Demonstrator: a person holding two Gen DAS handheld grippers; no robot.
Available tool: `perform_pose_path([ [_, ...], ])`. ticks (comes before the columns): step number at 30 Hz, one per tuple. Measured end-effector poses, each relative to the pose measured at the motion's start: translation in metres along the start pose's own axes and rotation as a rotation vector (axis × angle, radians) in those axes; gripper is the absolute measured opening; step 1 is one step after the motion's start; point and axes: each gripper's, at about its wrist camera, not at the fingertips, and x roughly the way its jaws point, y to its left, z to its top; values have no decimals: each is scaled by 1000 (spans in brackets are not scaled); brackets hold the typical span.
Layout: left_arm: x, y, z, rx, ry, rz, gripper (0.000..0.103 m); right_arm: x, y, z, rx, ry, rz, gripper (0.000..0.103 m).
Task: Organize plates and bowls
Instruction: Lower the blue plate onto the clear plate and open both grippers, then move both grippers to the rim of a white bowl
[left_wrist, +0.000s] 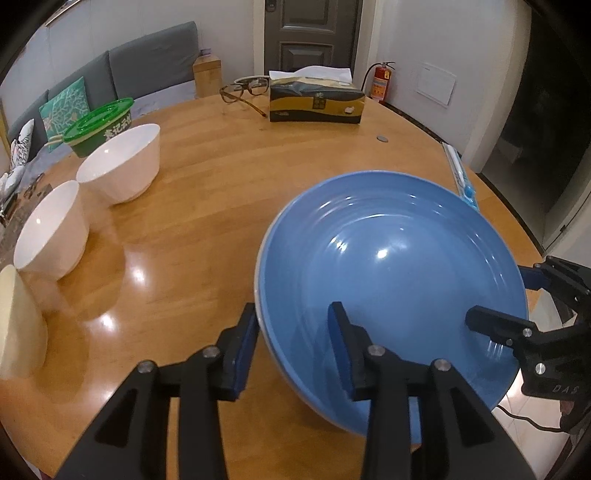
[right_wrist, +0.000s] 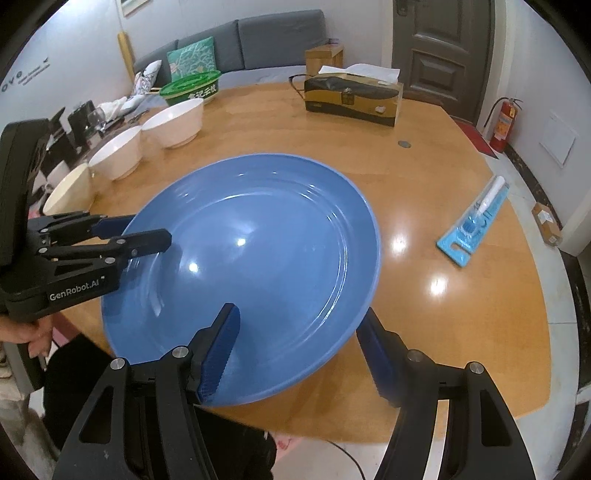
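A large blue plate (left_wrist: 391, 280) lies at the near edge of the round wooden table (left_wrist: 207, 177); it also shows in the right wrist view (right_wrist: 258, 258). My left gripper (left_wrist: 295, 347) straddles the plate's left rim, one finger above and one below, with a wide gap. My right gripper (right_wrist: 299, 350) straddles the near right rim the same way. Neither visibly clamps the plate. Two white bowls (left_wrist: 122, 162) (left_wrist: 51, 229) and a cream bowl (left_wrist: 18, 325) stand in a row at the left.
A tissue box (left_wrist: 316, 99), glasses (left_wrist: 243, 90) and a green lidded container (left_wrist: 99, 125) stand at the far side. A coin (left_wrist: 382, 138) and a blue toothbrush pack (right_wrist: 476, 221) lie on the right. A grey sofa is behind the table.
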Motion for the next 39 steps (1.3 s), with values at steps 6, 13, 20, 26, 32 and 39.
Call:
perform_pose_path([
  [6,-14,15,0,-26,-40,25,59,-16,-3,7,-1,-40,-26,70],
  [13,-56,52,-2,-80,-141,62,75,-51,28,20,-34,-160,9,89],
  [20,-104,109,-12,-135,-257,203,87,-65,106,43,-192,-269,66,102],
  [26,-127,180,-32,-234,-297,278,91,-48,186,64,-350,-290,118,102],
  [32,-125,229,-40,-277,-292,271,91,-17,243,88,-417,-293,153,102],
  [39,-97,255,-11,-244,-253,217,91,31,262,123,-404,-254,153,102],
])
